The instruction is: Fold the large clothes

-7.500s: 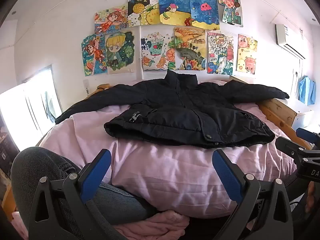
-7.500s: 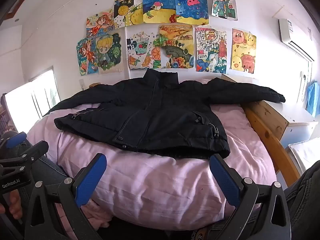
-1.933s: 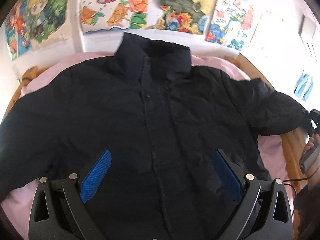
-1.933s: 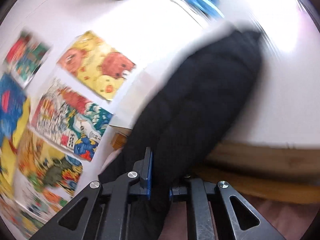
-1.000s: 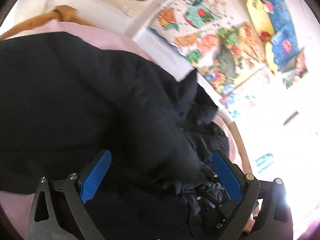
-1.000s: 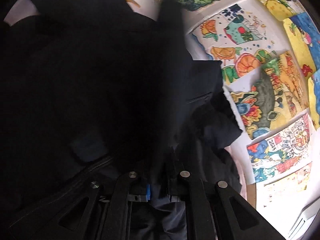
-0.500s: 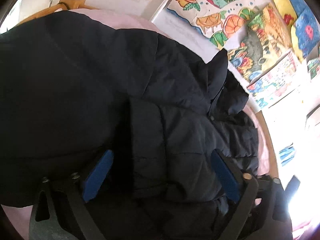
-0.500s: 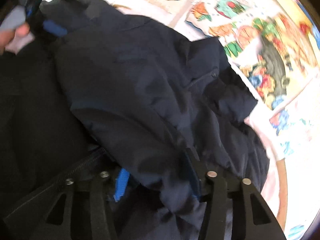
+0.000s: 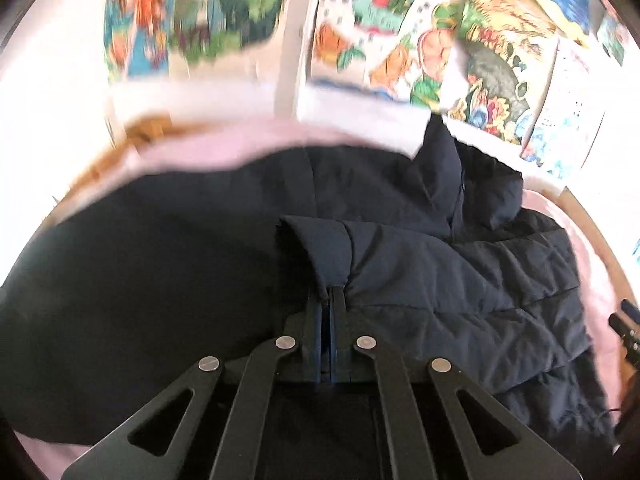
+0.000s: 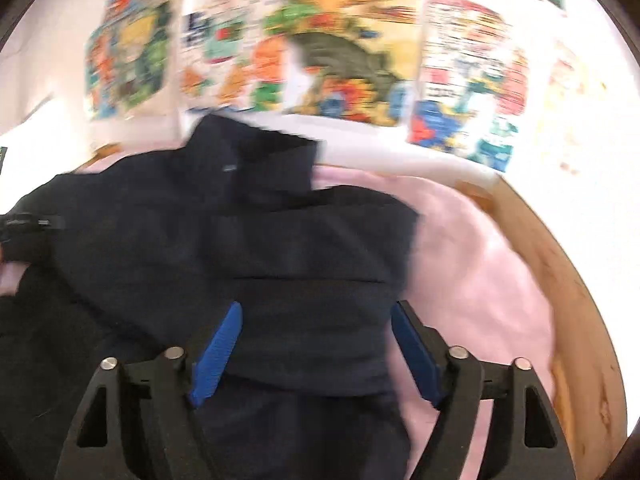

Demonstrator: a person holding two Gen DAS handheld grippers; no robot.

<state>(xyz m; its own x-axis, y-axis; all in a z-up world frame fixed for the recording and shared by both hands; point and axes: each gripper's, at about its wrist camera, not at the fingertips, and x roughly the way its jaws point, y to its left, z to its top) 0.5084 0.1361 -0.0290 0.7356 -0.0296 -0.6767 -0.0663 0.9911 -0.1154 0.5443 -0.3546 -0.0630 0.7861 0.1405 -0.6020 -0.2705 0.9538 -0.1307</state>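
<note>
A black padded jacket (image 9: 460, 280) lies front up on the pink bed, its collar (image 10: 256, 148) toward the wall. The right sleeve is folded across the chest, and its cuff (image 9: 316, 248) ends near the middle. My left gripper (image 9: 328, 300) is shut, its tips pinching the lower edge of that cuff. In the blurred right wrist view, my right gripper (image 10: 316, 344) hovers over the folded shoulder part of the jacket (image 10: 312, 272). Its jaws are opening, and its blue pads (image 10: 218, 352) touch no cloth.
Pink bedding (image 10: 480, 272) lies under the jacket, with a wooden bed frame (image 10: 576, 320) along the right side. Coloured drawings (image 9: 492, 48) hang on the white wall behind the bed. The other gripper's black body (image 9: 626, 324) shows at the left wrist view's right edge.
The right gripper carried the sleeve across the chest, let it go and drew back to the right. The left gripper went from wide open to shut at the cuff.
</note>
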